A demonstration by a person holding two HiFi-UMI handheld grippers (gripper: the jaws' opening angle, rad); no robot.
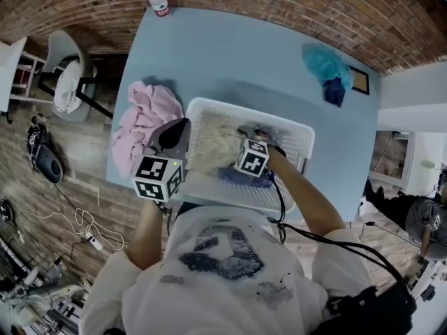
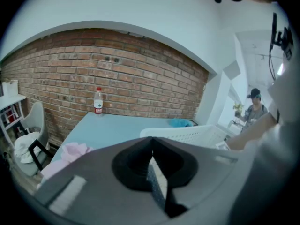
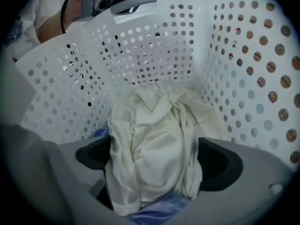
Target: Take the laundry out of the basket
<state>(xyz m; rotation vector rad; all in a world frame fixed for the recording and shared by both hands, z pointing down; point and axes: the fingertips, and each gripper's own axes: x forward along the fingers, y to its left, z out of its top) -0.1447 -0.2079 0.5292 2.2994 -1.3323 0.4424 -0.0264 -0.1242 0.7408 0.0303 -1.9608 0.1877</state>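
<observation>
A white perforated basket (image 1: 209, 105) stands on the pale blue table (image 1: 230, 47). A cream garment (image 1: 213, 145) lies in it, with a blue cloth (image 1: 241, 179) beneath. My right gripper (image 1: 255, 134) reaches down into the basket. In the right gripper view it (image 3: 157, 159) stands wide open, with the cream garment (image 3: 154, 135) bunched between the jaws and the blue cloth (image 3: 157, 212) under it. My left gripper (image 1: 174, 135) hovers at the basket's left rim, shut and empty (image 2: 151, 161). A pink pile of laundry (image 1: 143, 121) lies on the table left of the basket.
A teal and dark blue cloth heap (image 1: 327, 68) sits at the table's far right. A water bottle (image 1: 158, 0) stands at the far edge by the brick wall. A white chair (image 1: 70, 82) is left of the table, and cables lie on the floor.
</observation>
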